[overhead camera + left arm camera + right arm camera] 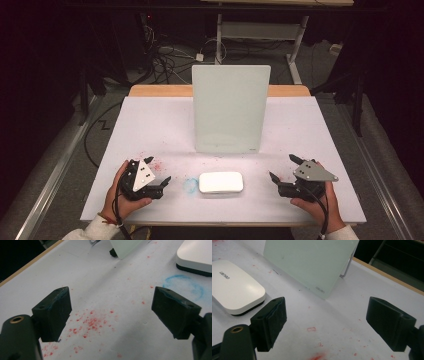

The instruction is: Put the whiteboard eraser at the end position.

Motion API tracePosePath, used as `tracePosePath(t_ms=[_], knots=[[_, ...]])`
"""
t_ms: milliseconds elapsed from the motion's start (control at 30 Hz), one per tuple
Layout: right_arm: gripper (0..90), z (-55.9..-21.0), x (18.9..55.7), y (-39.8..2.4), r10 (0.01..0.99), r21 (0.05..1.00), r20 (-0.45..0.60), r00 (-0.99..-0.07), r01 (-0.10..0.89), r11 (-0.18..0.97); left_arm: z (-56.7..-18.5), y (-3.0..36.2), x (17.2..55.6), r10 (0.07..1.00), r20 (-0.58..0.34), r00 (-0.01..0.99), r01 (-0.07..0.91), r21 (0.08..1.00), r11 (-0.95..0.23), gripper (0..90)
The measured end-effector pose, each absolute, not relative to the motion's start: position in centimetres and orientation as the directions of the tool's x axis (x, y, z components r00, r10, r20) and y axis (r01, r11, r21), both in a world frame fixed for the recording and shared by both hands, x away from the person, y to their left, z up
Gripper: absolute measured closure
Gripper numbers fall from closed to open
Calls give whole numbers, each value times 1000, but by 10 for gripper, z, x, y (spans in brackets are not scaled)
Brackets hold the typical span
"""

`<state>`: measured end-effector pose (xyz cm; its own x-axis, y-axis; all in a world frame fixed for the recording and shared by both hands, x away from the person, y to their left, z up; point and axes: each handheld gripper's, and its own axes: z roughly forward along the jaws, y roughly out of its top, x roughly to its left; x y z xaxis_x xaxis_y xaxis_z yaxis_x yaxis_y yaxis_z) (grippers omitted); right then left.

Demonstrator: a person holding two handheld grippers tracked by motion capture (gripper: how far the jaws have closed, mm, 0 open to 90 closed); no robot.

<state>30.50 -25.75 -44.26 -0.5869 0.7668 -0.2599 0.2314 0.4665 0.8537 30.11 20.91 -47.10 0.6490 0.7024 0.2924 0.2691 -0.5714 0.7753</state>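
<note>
The left gripper (pixel 159 181) is held wide open and empty, above red specks (pixel 90 323). The right gripper (pixel 285 167) is likewise spread wide, gripping nothing. Between them a white eraser (pixel 221 182) is seen; beyond it a glass board (pixel 230 108) stands upright.

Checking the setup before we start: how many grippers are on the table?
2. The left gripper sits left of the white eraser; the right gripper sits to its right. Both open.

- A lab or test room is suggested by dark surroundings.
- Tangled cables (pixel 167 57) are seen on the floor.
- A metal-legged bench (pixel 260 27) is placed behind.
</note>
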Motion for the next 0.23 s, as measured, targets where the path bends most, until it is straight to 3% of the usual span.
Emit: tracePosePath(t_ms=[233], knots=[[171, -444, 306, -258, 768, 852, -259, -585, 237, 467, -471, 209, 302, 704, 289, 649, 272, 776, -569, 160]])
